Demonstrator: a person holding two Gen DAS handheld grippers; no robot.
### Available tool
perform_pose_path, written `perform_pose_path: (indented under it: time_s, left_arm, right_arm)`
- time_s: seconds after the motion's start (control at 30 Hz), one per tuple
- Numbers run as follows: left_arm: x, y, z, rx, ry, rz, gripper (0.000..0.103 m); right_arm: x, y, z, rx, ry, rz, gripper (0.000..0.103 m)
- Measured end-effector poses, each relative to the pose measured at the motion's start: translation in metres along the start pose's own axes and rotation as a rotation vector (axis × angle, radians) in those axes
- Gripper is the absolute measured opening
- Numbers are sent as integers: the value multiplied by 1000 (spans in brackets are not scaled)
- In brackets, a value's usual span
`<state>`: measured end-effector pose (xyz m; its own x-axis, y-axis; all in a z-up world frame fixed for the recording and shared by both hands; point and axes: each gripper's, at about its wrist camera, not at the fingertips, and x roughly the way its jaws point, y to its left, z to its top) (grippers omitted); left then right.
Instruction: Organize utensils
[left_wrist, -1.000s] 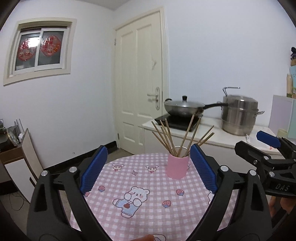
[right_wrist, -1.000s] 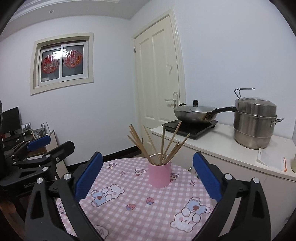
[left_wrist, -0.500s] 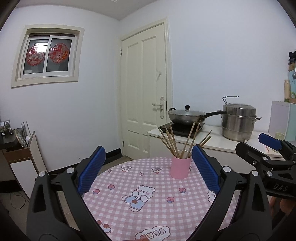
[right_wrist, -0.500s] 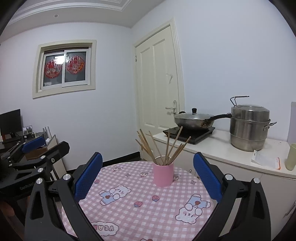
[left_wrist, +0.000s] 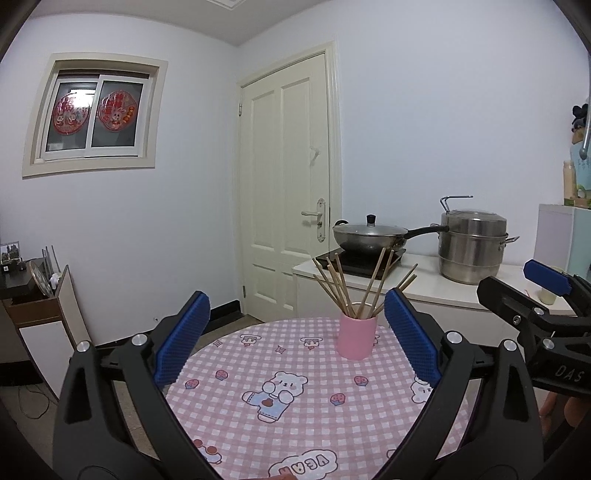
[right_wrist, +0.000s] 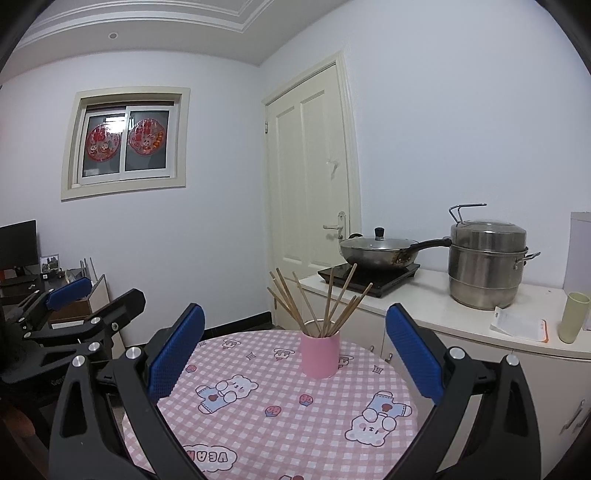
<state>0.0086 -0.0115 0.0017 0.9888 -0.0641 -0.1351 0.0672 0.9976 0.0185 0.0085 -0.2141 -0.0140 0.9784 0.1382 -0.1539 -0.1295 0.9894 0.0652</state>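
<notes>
Chopsticks (left_wrist: 354, 287), thin and wooden, stand fanned out in a pink cup (left_wrist: 357, 337); their tips splay left and right above its rim. The cup sits upright on the far part of a round table (left_wrist: 295, 417) covered in a pink checked cloth with bear prints. Behind it we see a wok (right_wrist: 380, 251) on a black cooktop (right_wrist: 384, 280) and a steel steamer pot (right_wrist: 485, 267) on a white counter.

We hold our left gripper (left_wrist: 295, 341) above the near edge of the table, its blue-padded jaws spread wide, gripping nothing and touching nothing. Our right gripper (right_wrist: 295, 350) is likewise spread wide and empty. The cup is framed between each pair of fingers, well beyond their tips.
</notes>
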Motion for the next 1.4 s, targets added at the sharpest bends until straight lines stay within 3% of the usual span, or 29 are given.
perform_pose_path:
  time_s: [1.4]
  left_arm:
    - [-6, -3, 3, 9, -6, -7, 96]
  right_arm:
    - [-10, 6, 3, 3, -15, -8, 95]
